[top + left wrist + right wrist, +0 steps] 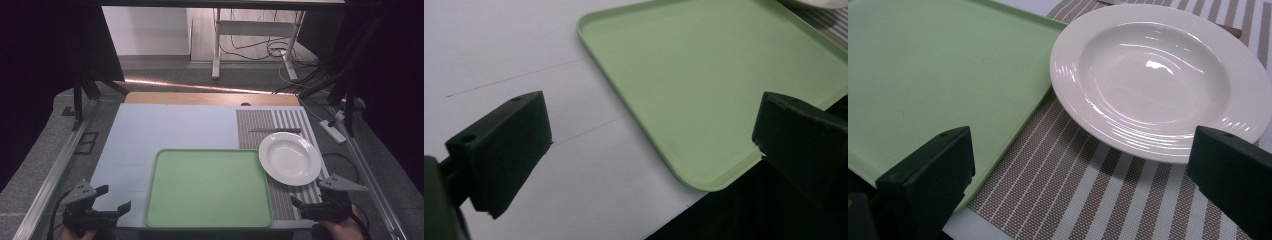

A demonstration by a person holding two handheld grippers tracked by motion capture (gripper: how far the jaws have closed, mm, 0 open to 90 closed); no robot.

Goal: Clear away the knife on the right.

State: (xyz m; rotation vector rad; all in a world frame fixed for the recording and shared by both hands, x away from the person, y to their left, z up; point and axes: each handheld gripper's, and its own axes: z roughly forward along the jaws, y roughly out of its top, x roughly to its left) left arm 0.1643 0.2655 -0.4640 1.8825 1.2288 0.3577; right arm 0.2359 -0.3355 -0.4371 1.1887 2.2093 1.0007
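So, quick rundown of the setup, starting from the tools:

Right gripper (324,201): near right corner of the table, jaws spread wide, nothing between them. Hovering over the near end of the striped placemat (280,197).

Left gripper (102,201): near left corner, also wide open and empty-handed, over bare table (175,125) just left of the tray.

Plate (290,158): white, deep-ish, round so no long axis to worry about. It sits straight ahead of the right gripper, a bit farther away, on the placemat. In the right gripper view the plate (1160,80) fills the gap between the jaws, near rim close to them.

Key relation: the plate's left rim touches or slightly overlaps the tray's far right corner. The right hand is clearly the nearer one; the left is well apart, with the whole tray in between.

Tray (210,187): green, flat, nothing on it, center near, long axis left-right.

Knife (276,130): lies left-right on the placemat just beyond the plate.

Count: two grippers, one plate, one tray, one knife, one placemat.

My guess: the right gripper goes forward for the plate's near rim.
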